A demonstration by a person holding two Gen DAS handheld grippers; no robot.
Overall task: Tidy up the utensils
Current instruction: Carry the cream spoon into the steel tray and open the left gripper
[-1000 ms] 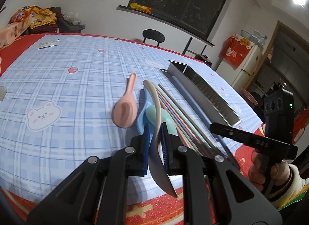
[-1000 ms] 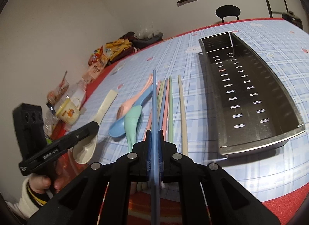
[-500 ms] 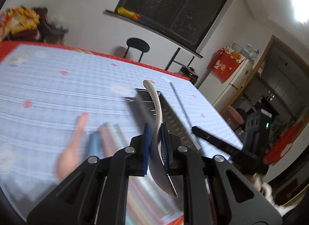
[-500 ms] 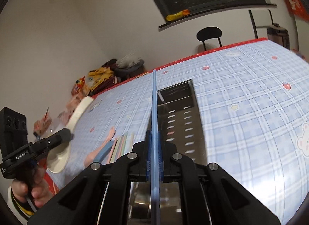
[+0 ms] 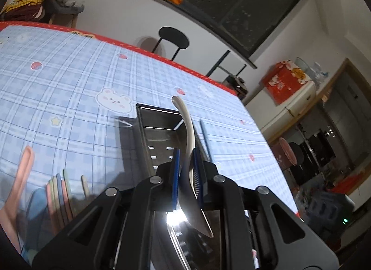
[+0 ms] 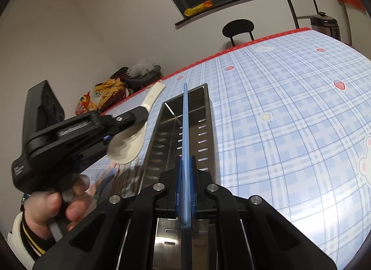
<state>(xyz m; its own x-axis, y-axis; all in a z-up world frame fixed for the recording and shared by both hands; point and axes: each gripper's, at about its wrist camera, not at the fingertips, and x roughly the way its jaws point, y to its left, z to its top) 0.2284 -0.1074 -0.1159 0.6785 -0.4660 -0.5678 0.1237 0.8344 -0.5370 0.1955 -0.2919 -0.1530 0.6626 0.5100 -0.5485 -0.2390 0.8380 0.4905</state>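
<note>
One blue plaid tablecloth [image 6: 289, 112] covers the table beneath a dark window [image 5: 231, 3].

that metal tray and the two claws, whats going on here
A person is sorting utensils on a checked tablecloth, one handheld claw in each hand. The left claw is shut on a cream spoon; the right claw is shut on a blue chopstick. Both hover over the long perforated metal tray. More pastel chopsticks and a pink spoon lie on the cloth beside it.
</note>
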